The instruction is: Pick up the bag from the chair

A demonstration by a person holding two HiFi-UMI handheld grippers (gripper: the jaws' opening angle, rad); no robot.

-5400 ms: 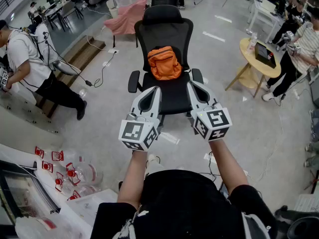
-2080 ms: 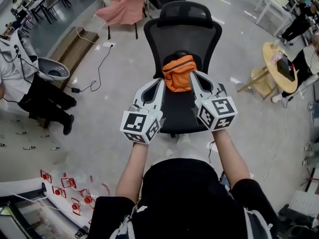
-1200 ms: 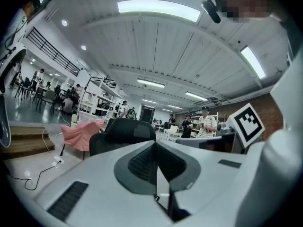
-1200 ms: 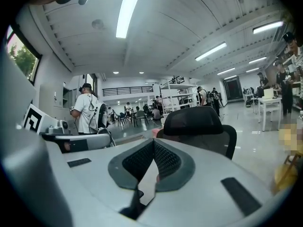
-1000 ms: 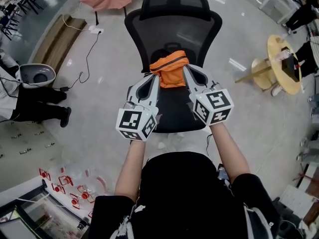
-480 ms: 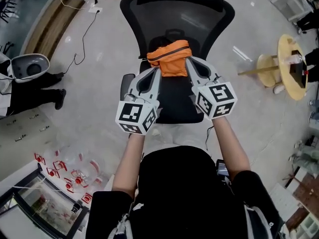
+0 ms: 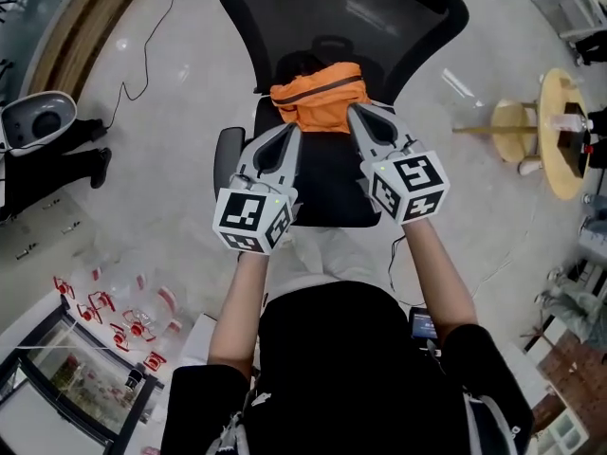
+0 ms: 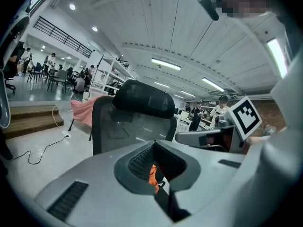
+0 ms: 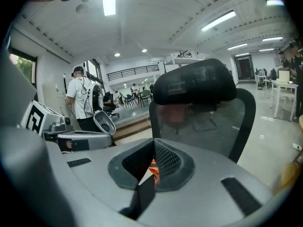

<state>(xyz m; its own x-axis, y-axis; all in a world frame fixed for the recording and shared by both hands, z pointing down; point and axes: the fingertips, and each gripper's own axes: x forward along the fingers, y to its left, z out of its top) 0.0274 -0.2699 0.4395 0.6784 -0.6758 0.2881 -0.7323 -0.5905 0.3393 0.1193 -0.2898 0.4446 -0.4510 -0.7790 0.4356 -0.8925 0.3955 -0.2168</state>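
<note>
Pale floor (image 7: 161,188) opens at 9 o'clock of the black chair (image 7: 341,17); a round wooden table (image 7: 560,131) stands well apart at 3 o'clock. The orange bag (image 7: 318,98) lies on the seat against the backrest. Outstretched arms point the left gripper (image 7: 293,129) and right gripper (image 7: 352,110) at the bag's 7 and 4 o'clock edges, each with jaws together on nothing.

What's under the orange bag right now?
The bag lies at the back of the chair seat, against the backrest. Bare black seat shows in front; the patch beneath the bag is covered, so nothing else can be confirmed there.
</note>
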